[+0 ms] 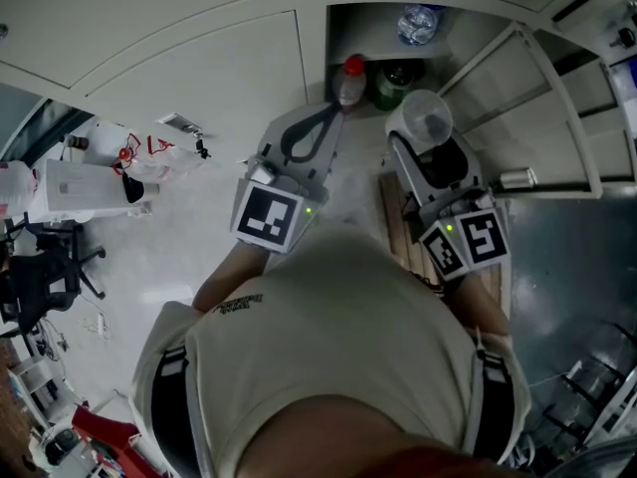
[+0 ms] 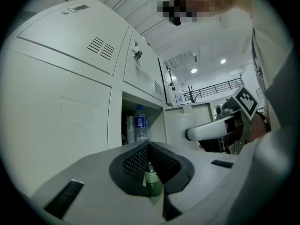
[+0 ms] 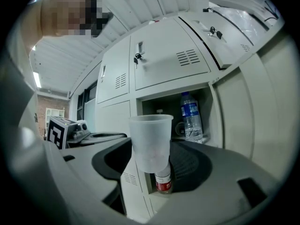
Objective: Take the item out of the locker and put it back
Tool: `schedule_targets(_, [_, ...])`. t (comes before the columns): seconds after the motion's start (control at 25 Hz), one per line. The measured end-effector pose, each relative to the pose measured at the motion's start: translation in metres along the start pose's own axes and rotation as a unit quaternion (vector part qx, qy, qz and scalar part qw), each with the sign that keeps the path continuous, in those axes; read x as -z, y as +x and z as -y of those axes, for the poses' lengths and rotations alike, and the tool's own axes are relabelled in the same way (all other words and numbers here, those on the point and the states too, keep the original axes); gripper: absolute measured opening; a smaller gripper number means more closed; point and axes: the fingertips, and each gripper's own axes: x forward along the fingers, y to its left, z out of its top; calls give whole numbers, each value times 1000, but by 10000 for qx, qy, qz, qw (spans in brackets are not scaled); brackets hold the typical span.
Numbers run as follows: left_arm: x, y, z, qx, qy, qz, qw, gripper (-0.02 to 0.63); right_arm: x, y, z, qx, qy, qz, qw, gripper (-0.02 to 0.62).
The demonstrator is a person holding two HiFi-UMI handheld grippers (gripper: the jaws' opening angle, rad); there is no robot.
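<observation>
Open locker [image 1: 356, 30]: water bottle [image 1: 418, 23] upright on upper shelf; red-capped bottle [image 1: 350, 80] and green bottle [image 1: 396, 84] side by side on the level below.

Closed tool [image 2: 149, 146] before water bottle [image 2: 140, 123] upright inside locker [image 2: 116, 118].

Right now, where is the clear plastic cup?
The plastic cup sits upright at the centre of the right gripper view, clamped in the right gripper, before the open locker and left of the water bottle on its shelf.
</observation>
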Motion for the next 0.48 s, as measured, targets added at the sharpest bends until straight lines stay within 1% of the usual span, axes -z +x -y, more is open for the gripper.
schedule_targets(0.12, [4, -1, 1, -7, -19, -73, 10000, 12, 2, 0, -1, -9, 19, -12, 10000, 258])
schedule_targets(0.32, [3, -3, -1, -55, -131, -51, 9999, 12, 3, -1, -2, -28, 25, -39, 10000, 258])
schedule_targets(0.48, [6, -5, 0, -55, -142, -89, 9998, 12, 3, -3, -4, -31, 32, -49, 10000, 258])
